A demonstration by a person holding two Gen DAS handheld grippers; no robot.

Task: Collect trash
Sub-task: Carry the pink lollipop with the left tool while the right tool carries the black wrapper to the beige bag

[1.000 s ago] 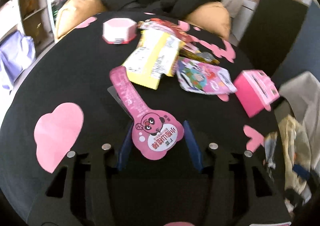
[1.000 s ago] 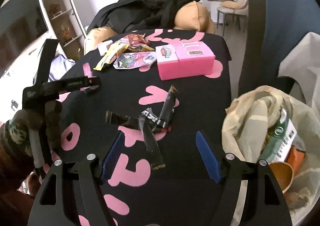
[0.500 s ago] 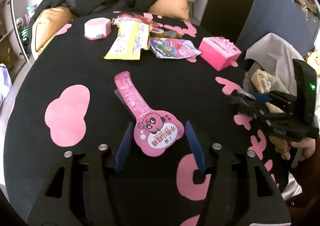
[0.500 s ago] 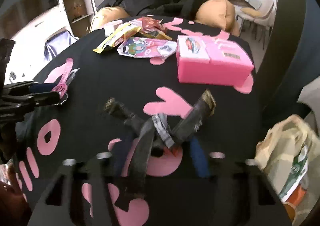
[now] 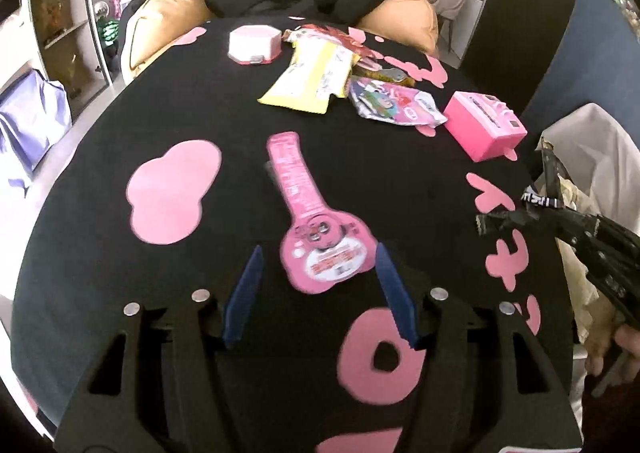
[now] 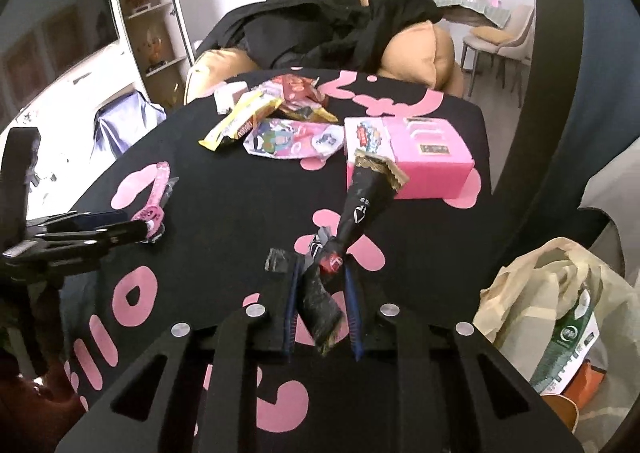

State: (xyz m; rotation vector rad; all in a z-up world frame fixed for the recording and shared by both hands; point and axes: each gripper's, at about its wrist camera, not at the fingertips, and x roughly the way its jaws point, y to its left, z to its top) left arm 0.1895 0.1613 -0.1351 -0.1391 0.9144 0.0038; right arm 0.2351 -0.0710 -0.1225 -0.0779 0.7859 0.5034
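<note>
Black tablecloth (image 5: 100, 253) holds much trash. Right gripper (image 6: 322, 273) pinches a black wrapper (image 6: 360, 205); bag (image 6: 560, 293) waits beside. Left gripper (image 5: 318, 267) gapes around the pink wrapper (image 5: 320, 249).

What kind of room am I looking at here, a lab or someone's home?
Most likely a home living room. A tan sofa draped with black clothing sits behind the table, display shelves line the wall, and dining chairs stand farther back.
</note>
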